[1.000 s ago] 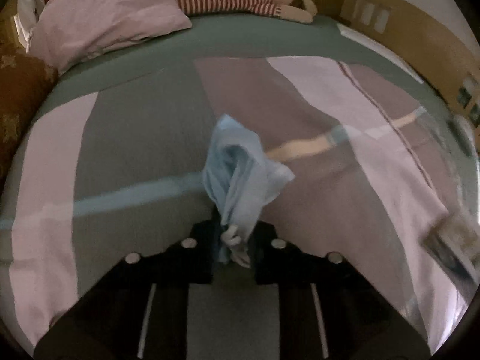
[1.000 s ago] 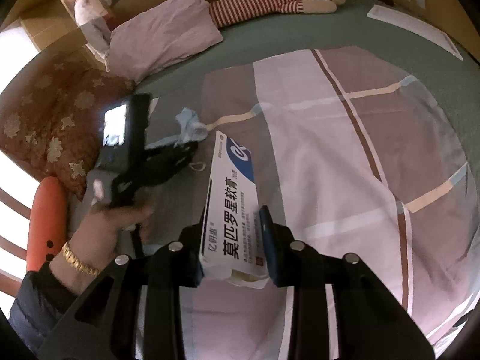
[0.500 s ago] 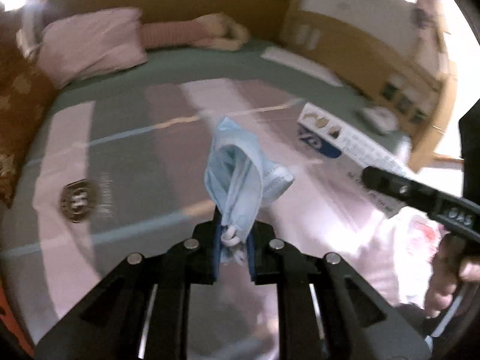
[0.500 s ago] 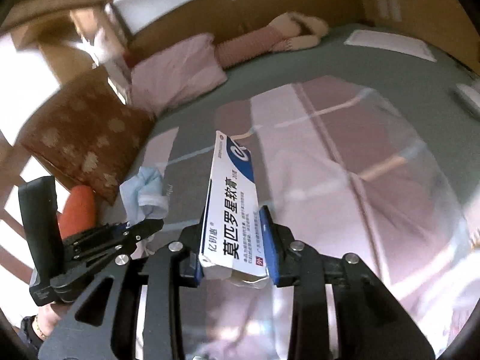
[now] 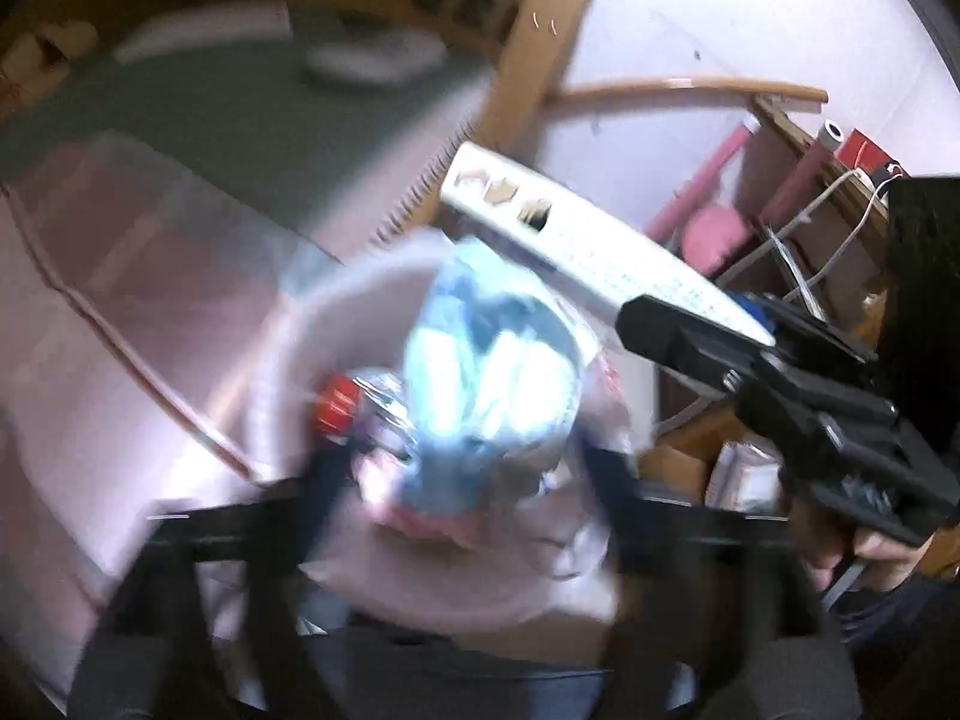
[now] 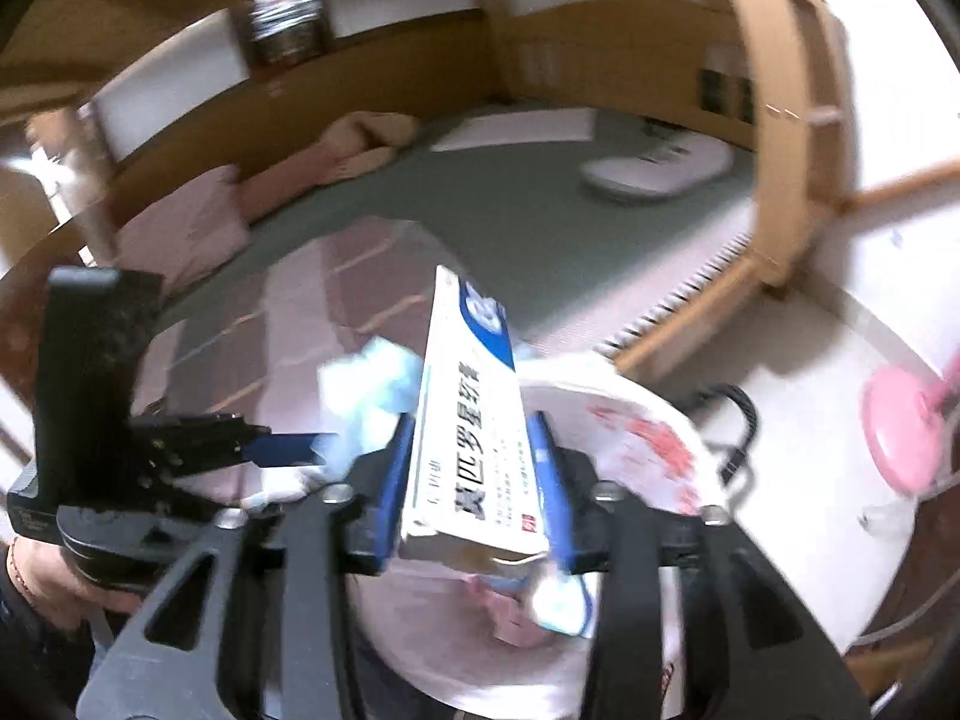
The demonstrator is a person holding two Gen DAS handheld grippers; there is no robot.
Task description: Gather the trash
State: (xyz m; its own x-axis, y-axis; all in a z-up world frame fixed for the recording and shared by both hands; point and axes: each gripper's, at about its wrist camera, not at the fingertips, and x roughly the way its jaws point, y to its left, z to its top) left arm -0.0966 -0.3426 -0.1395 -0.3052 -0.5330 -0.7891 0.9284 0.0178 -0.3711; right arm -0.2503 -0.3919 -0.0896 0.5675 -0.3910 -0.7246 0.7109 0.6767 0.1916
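My left gripper (image 5: 468, 468) hangs over a white bin (image 5: 282, 348) lined with a red-printed bag. Its jaws are opening and stand wide apart. The crumpled blue mask (image 5: 486, 372) floats loose between them, touching neither finger. A bottle with a red cap (image 5: 336, 411) lies in the bin. My right gripper (image 6: 474, 480) is above the bin's rim (image 6: 630, 390) with the white and blue medicine box (image 6: 474, 420) upright between its blue pads (image 6: 396, 480). Those jaws are opening too and the pads look just off the box. The picture is blurred.
The bed with its striped cover (image 5: 120, 300) lies left of the bin, and a wooden bed post (image 5: 534, 60) stands behind it. A cluttered shelf with cables (image 5: 810, 210) and a pink round object (image 6: 900, 438) are on the right. A hand (image 5: 870, 552) holds the right gripper.
Both grippers swung from above the bed to over the bin beside it. The left jaws sprang wide and let go of the mask. The right jaws widened slightly around the box.
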